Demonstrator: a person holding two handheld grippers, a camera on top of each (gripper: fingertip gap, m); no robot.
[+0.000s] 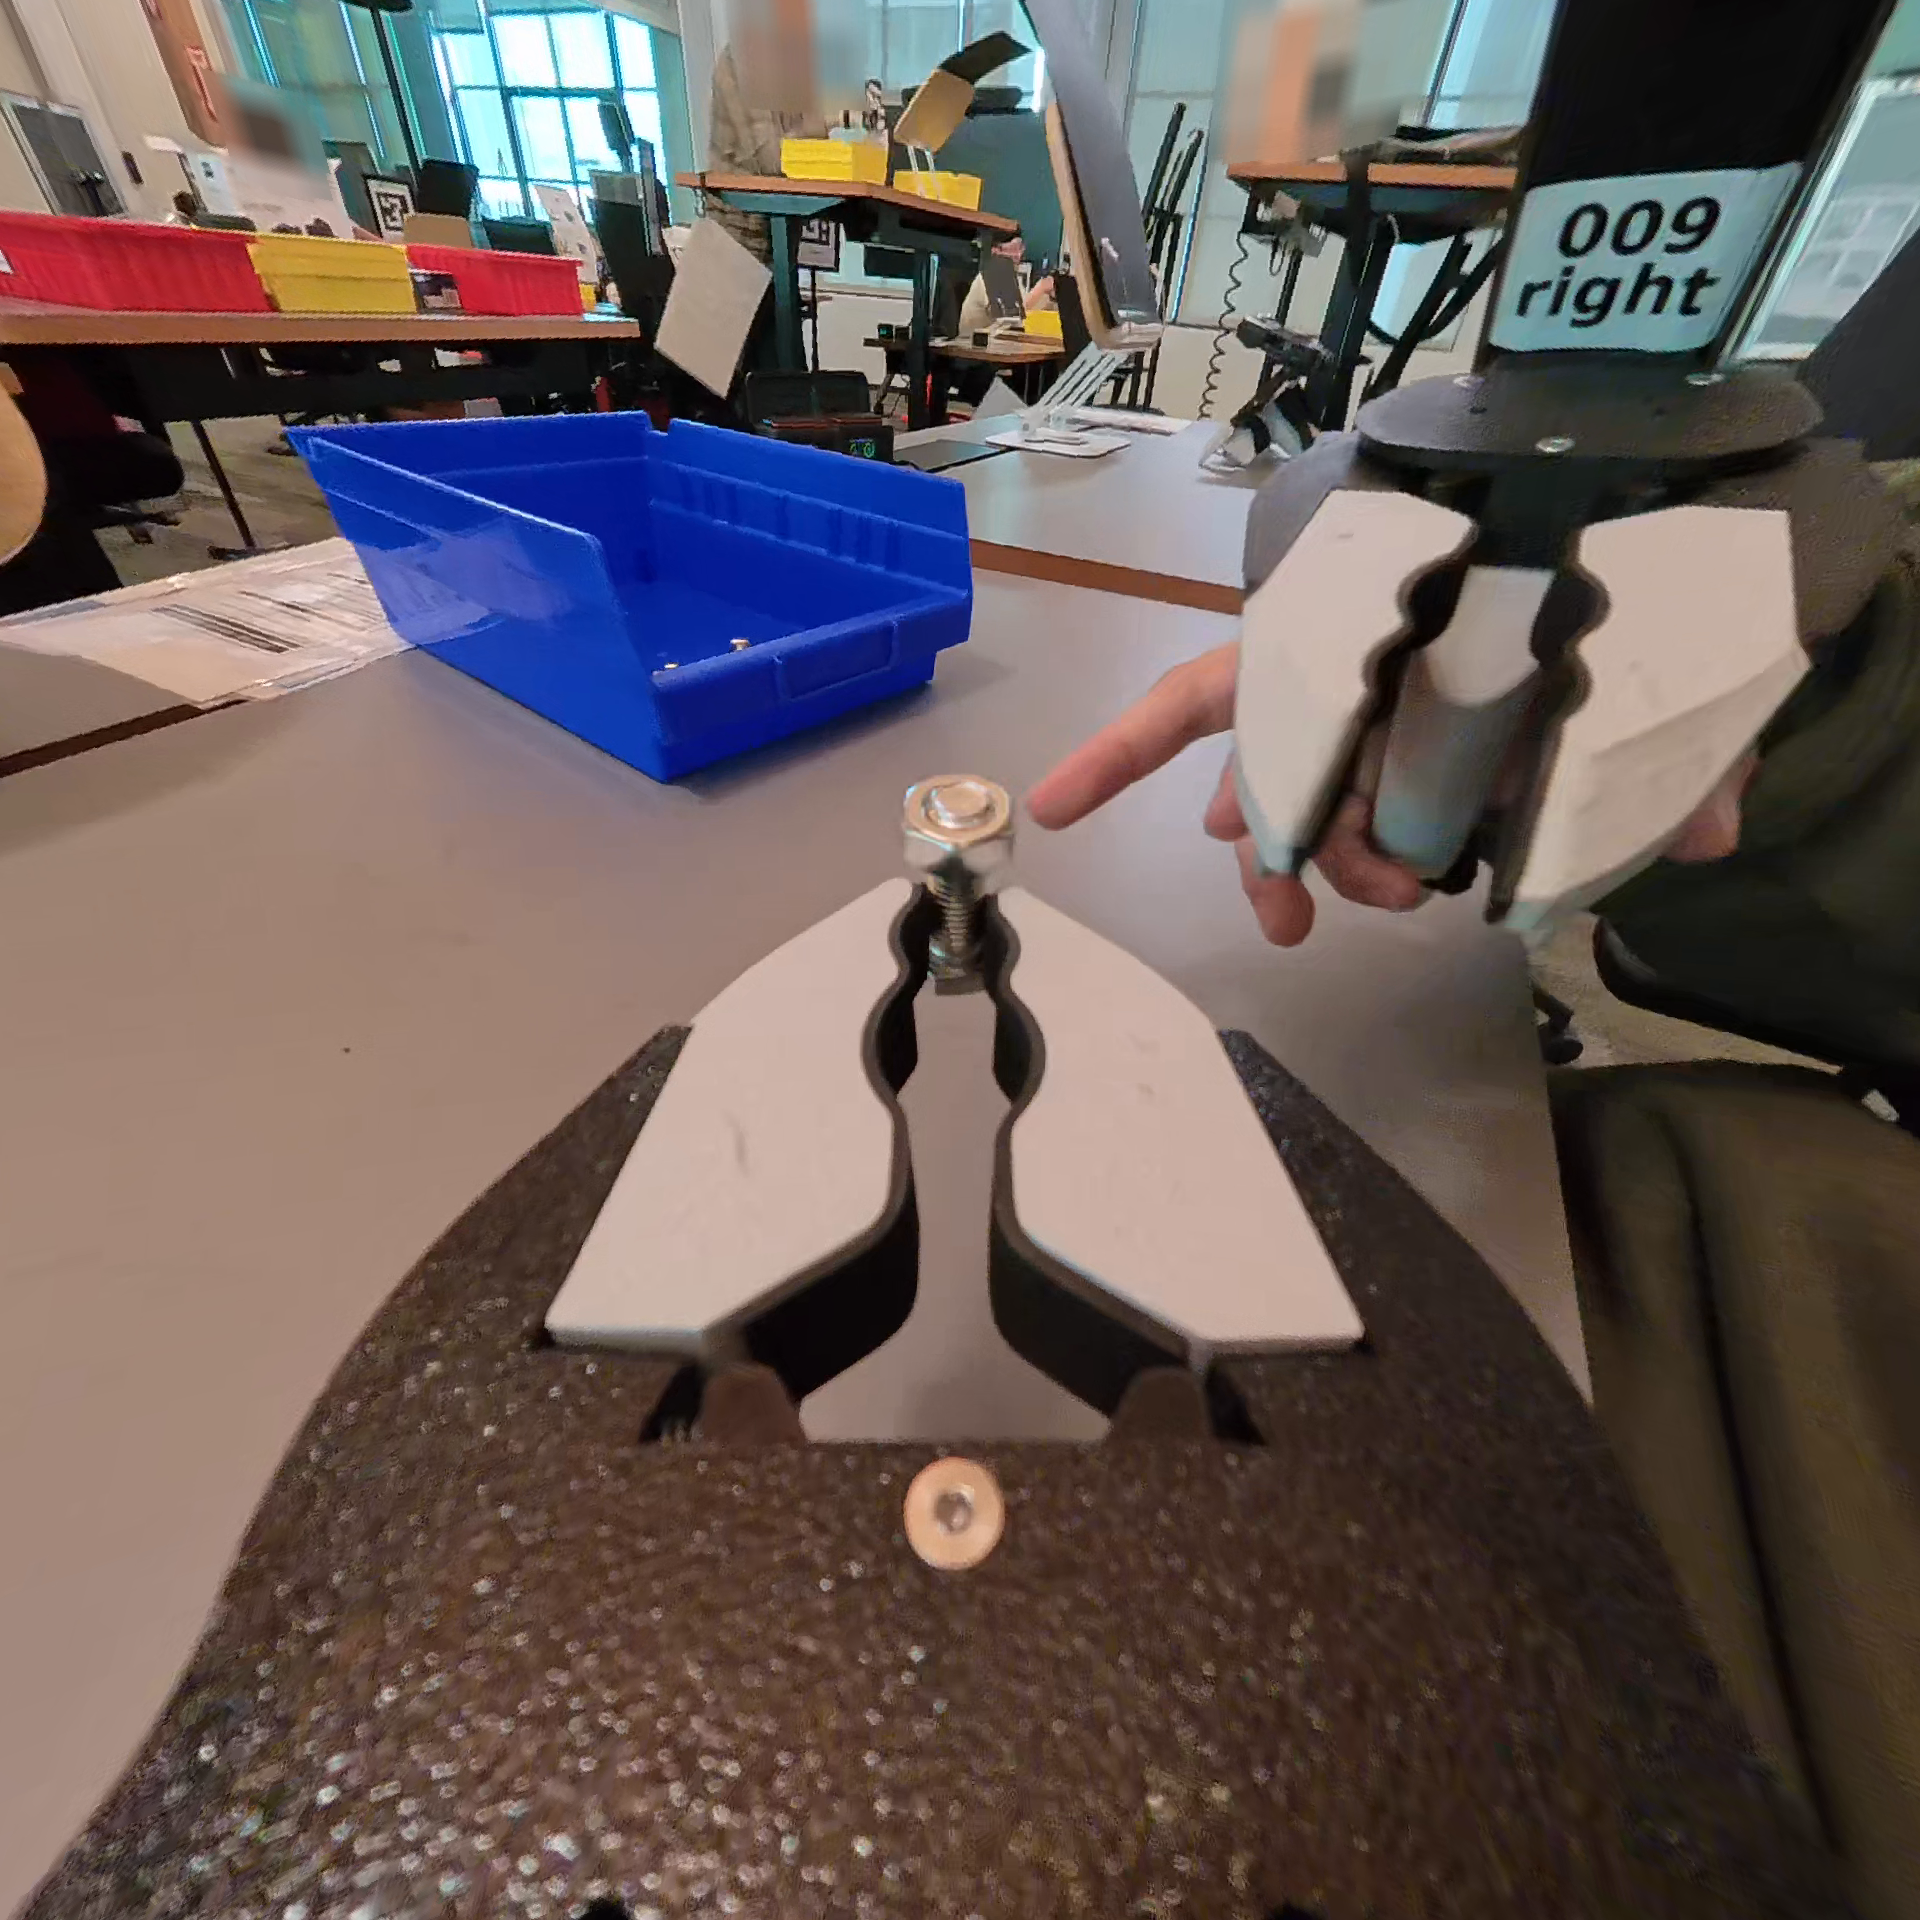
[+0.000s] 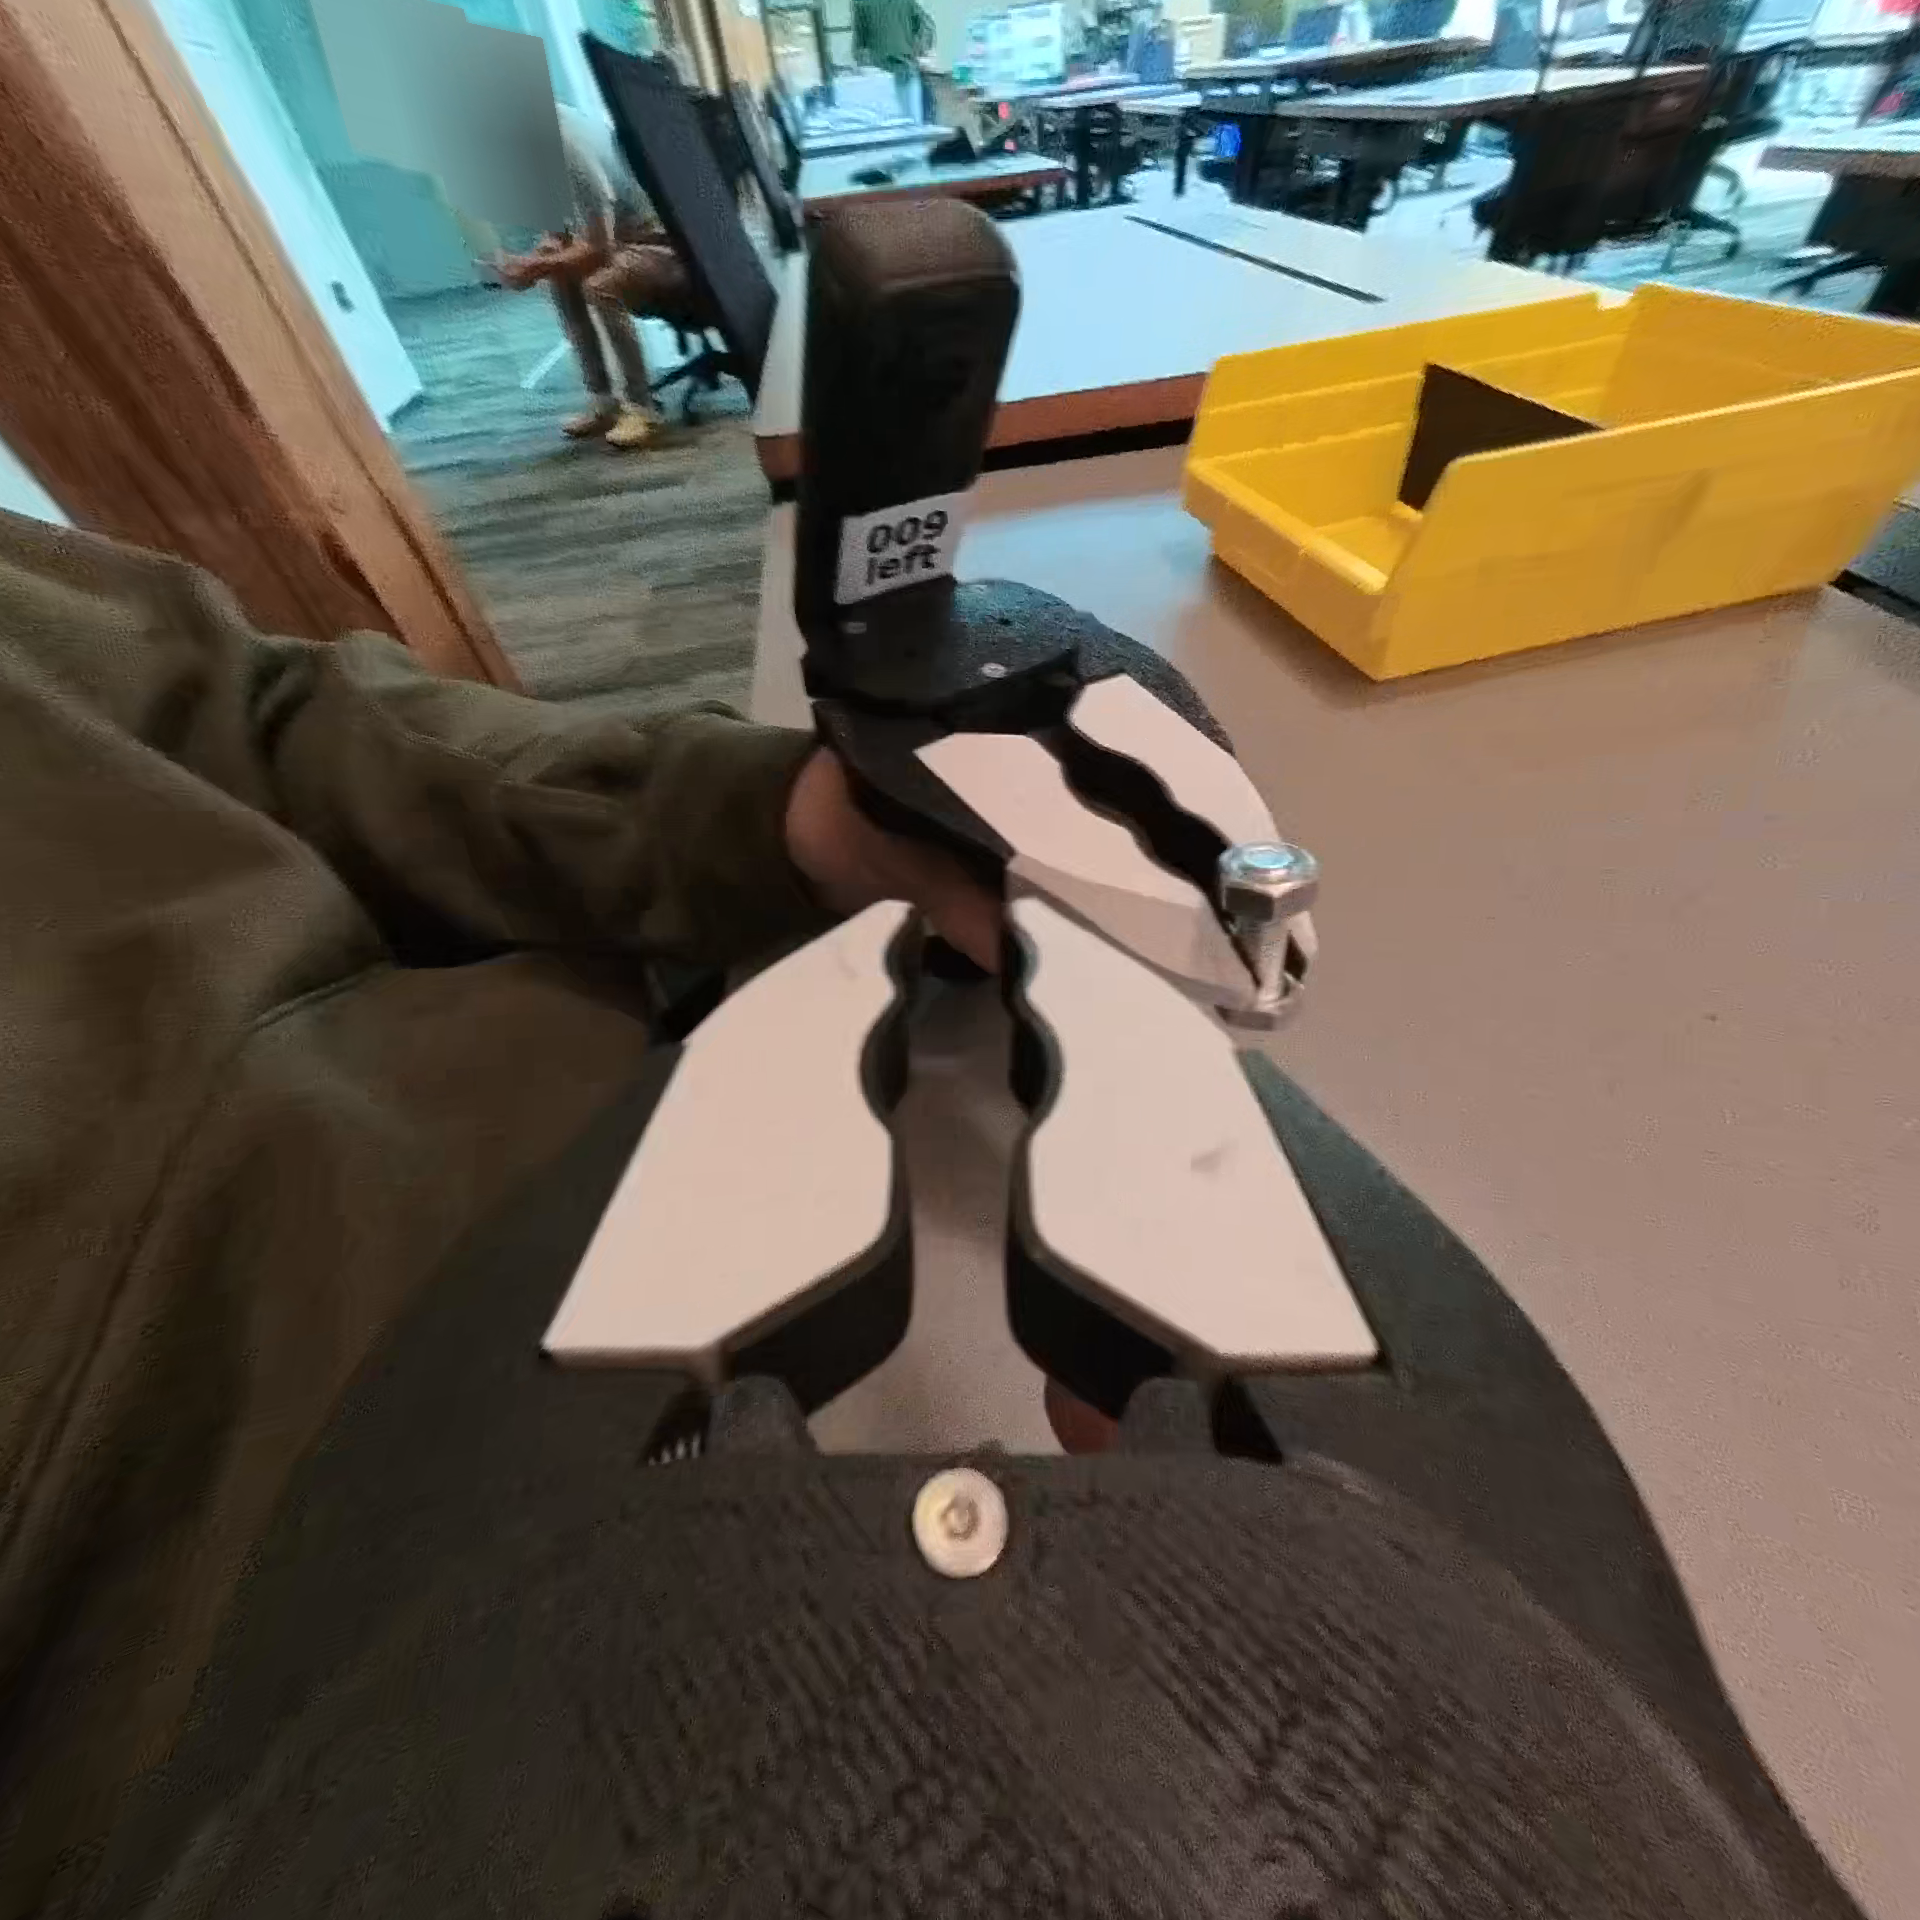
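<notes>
Bright daylight, wide-angle edge distortion

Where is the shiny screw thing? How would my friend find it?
Start at the big grey table, in front of the blue plastic bin. Pinched in the left gripper stands a silver metal bolt with a nut on top. Nothing else out on the table is that shiny.

claws – 2 (image 1: 954,935) (image 2: 956,935); bolt – 1 (image 1: 956,831); blue bin – 1 (image 1: 499,561); yellow bin – 1 (image 2: 1621,540)
</notes>
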